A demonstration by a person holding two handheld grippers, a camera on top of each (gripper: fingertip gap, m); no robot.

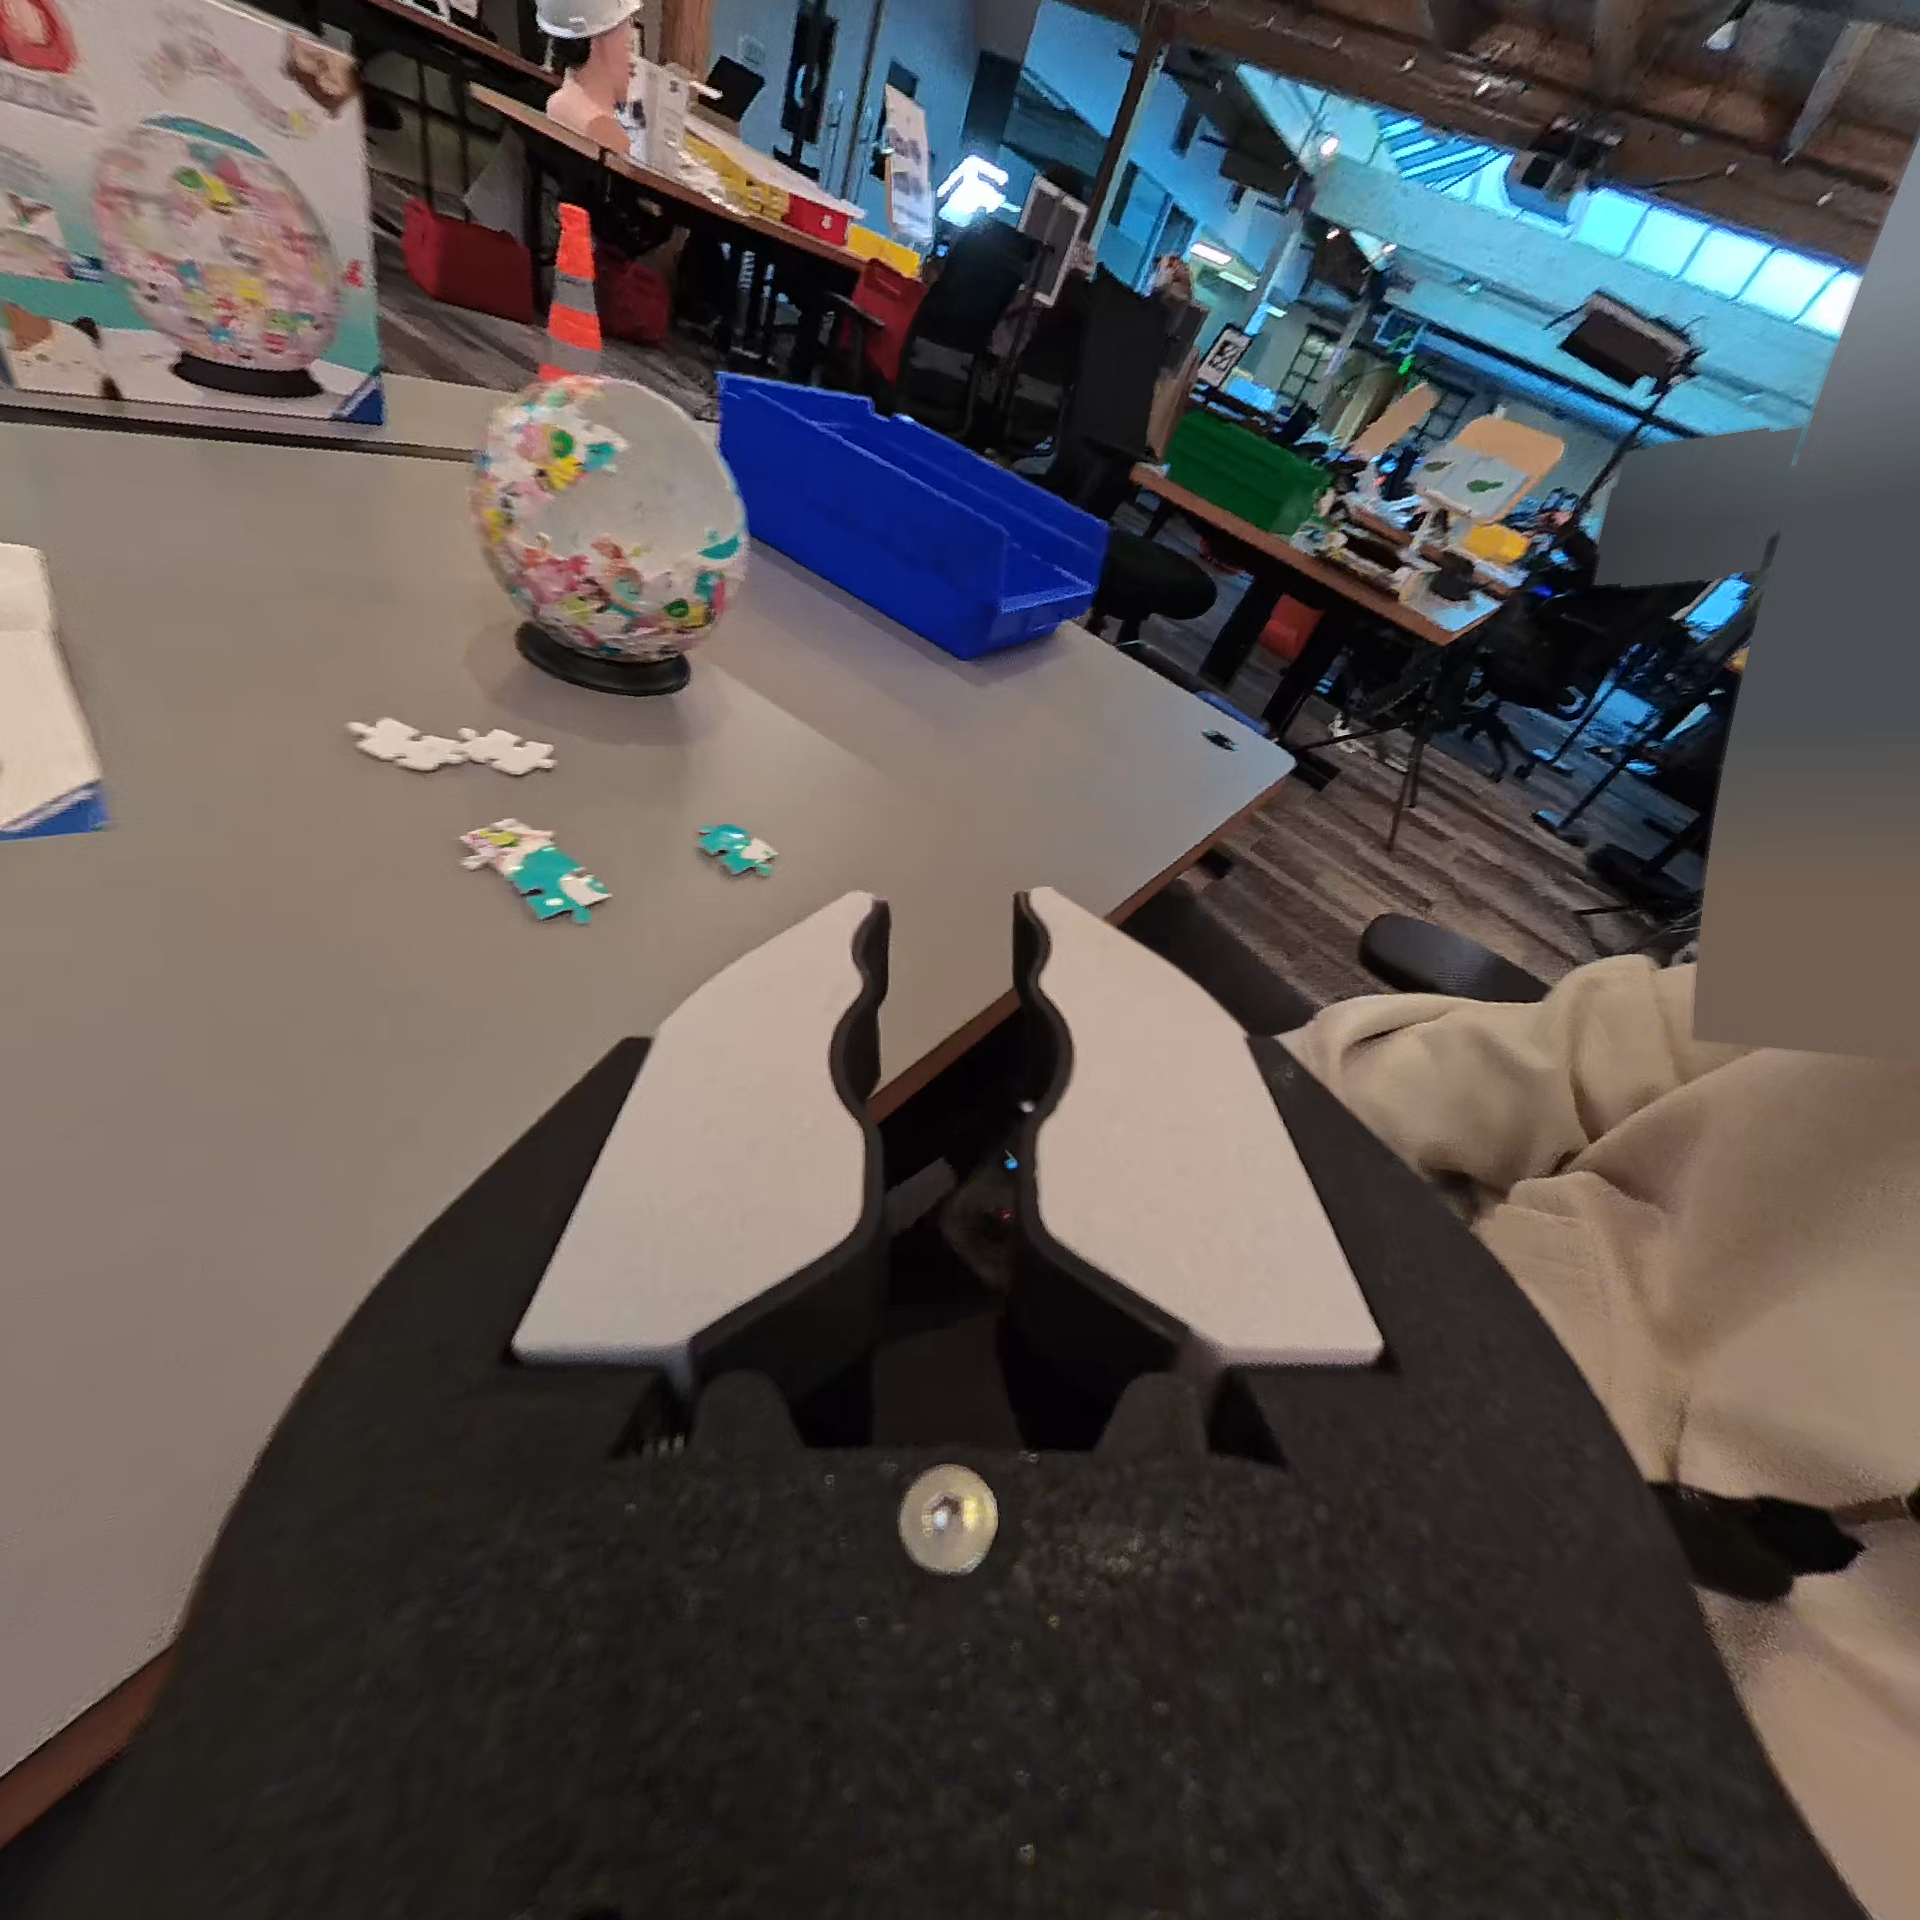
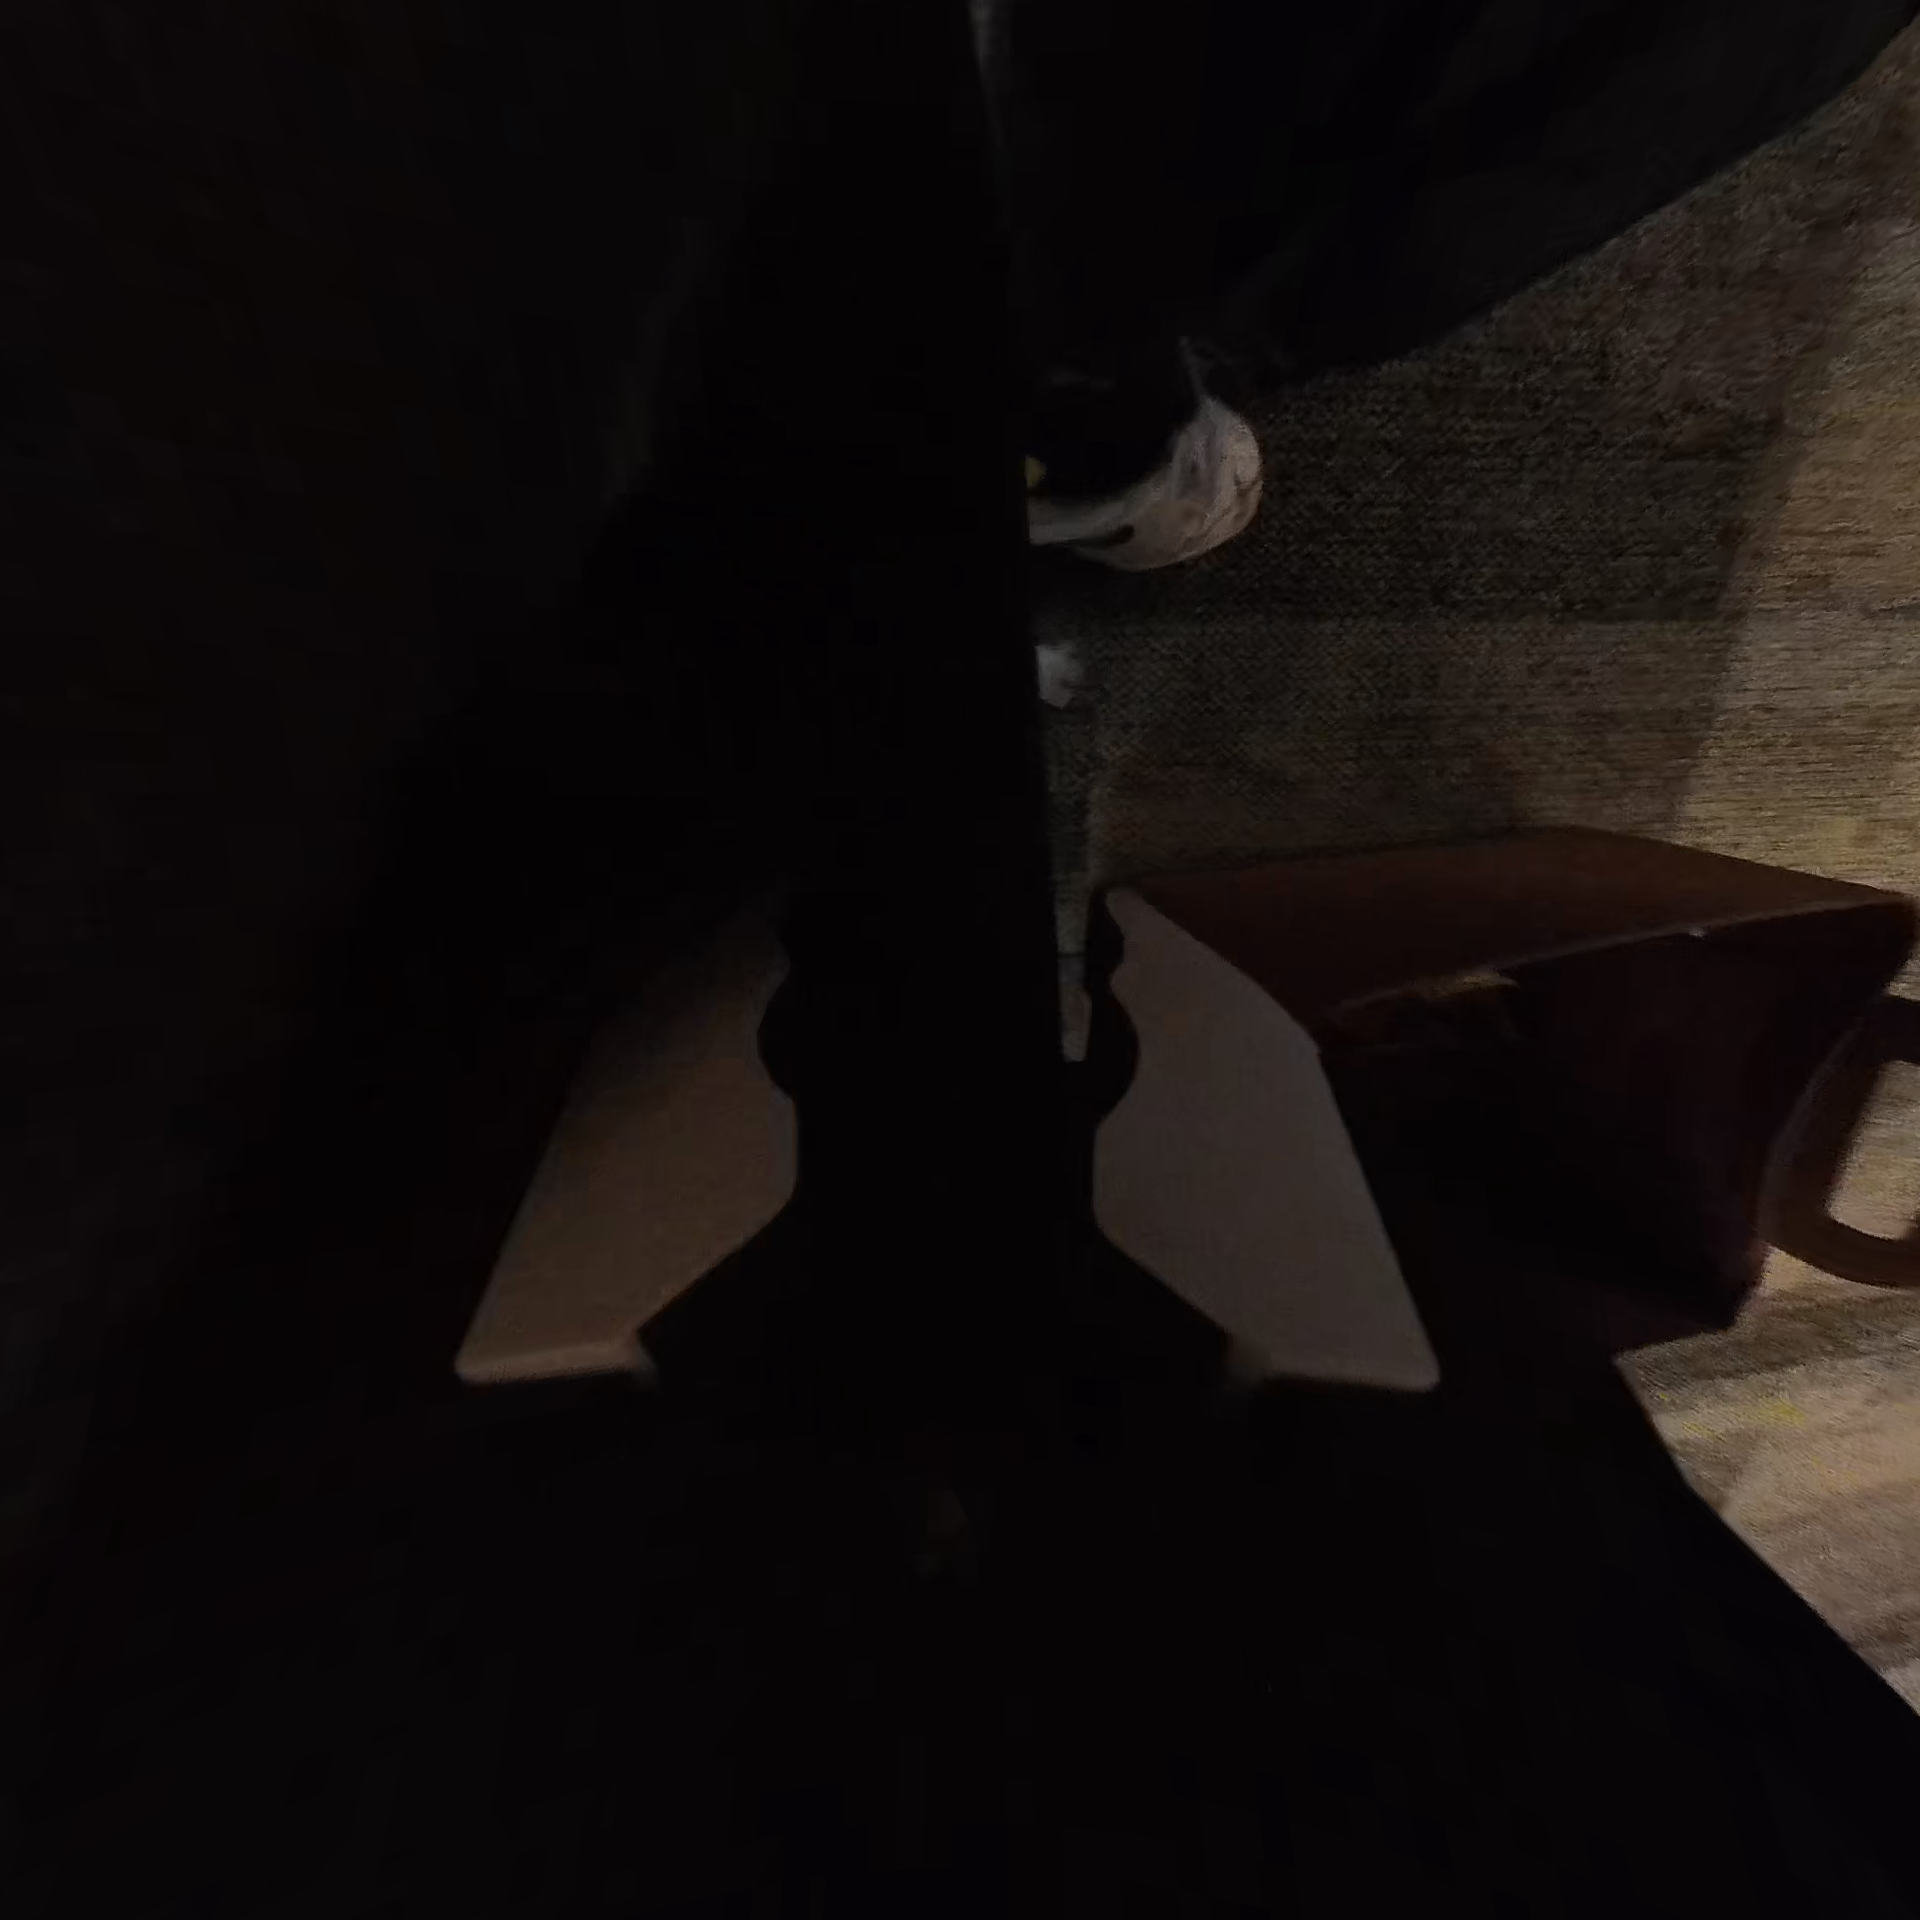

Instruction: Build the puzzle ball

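A partly built puzzle ball (image 1: 608,525) stands on a black ring stand (image 1: 603,665) on the grey table (image 1: 260,1039), with a large gap in its upper right side. Loose pieces lie in front of it: white face-down pieces (image 1: 452,745), a colourful joined cluster (image 1: 535,868) and a small teal piece (image 1: 738,849). My left gripper (image 1: 951,920) is open and empty, above the table's near edge, short of the pieces. My right gripper (image 2: 940,935) is open and empty in the dark below the table, pointing at the carpet.
A blue bin (image 1: 914,520) stands right of the ball. The puzzle box (image 1: 187,208) stands at the back left, a white box (image 1: 42,696) at the left edge. A person's cream sleeve (image 1: 1610,1195) is at the right. A dark red bin (image 2: 1507,1039) and a shoe (image 2: 1164,488) are on the carpet.
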